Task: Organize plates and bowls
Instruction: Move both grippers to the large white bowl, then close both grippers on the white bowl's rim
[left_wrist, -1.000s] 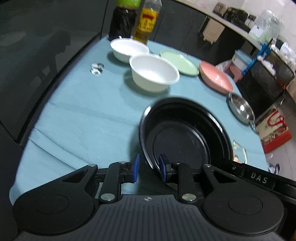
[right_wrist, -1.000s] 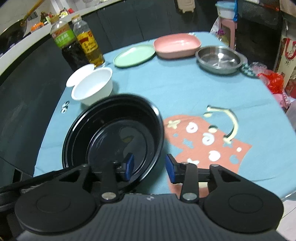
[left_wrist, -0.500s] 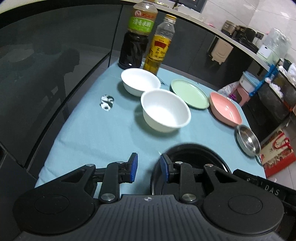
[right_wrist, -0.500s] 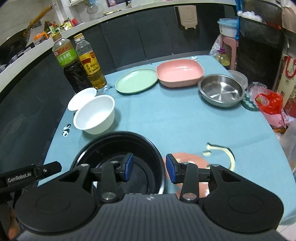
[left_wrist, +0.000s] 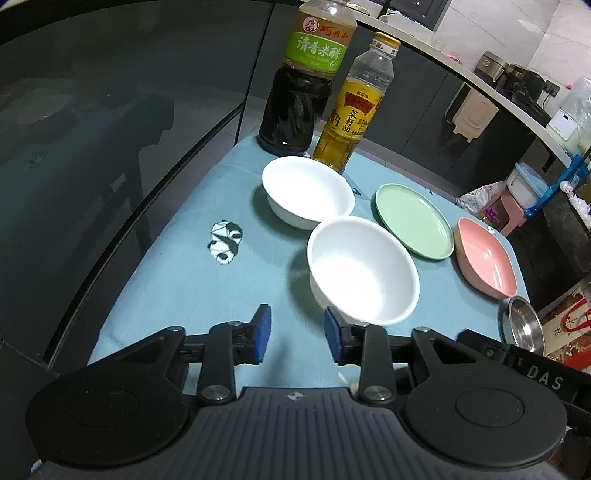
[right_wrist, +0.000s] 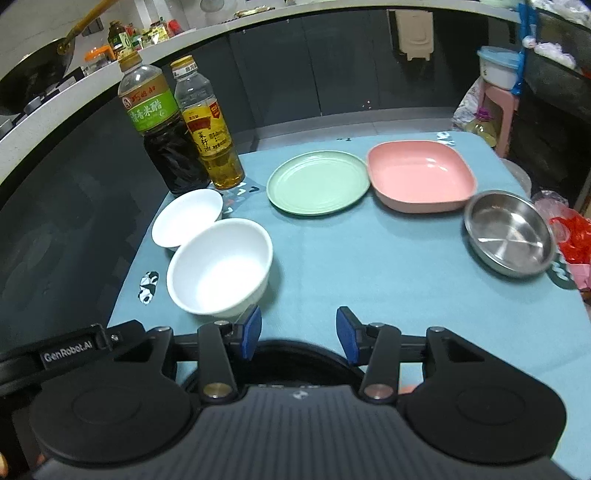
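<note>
1. Right now L gripper (left_wrist: 297, 338) hangs over the blue tablecloth (left_wrist: 177, 280); jaws apart and opening, nothing betw. them, only bare cloth.
2. R gripper (right_wrist: 298, 338) likewise: jaws apart, opening wider, pads pressing on nothing. Rim of the black bowl (right_wrist: 306, 349) shows just below and behind its fingertips, mostly hidden by the gripper body; rim lies in the gap in view but no pad touches it.
3. Nearest thing ahead of both: deep white bowl (left_wrist: 364, 271), upright on cloth. Sits just beyond L gripper's right finger; from R gripper it's just past the left finger (right_wrist: 251, 326).
4. Second, shallower white bowl (left_wrist: 308, 192) farther out, rim touching or overlapping the first – can't tell which.
5. Behind those, far edge of cloth: dark vinegar bottle w/ green label (right_wrist: 159, 129) and oil bottle w/ yellow cap (right_wrist: 208, 125), side by side, upright.
6. Ahead-right of R gripper: green plate (right_wrist: 317, 182), then pink square dish (right_wrist: 421, 175) just beside it, then steel dish (right_wrist: 509, 232) nearer the right edge, apart from pink one.
7. Small panda print (left_wrist: 223, 242) on cloth, ahead-left of L gripper.
</note>
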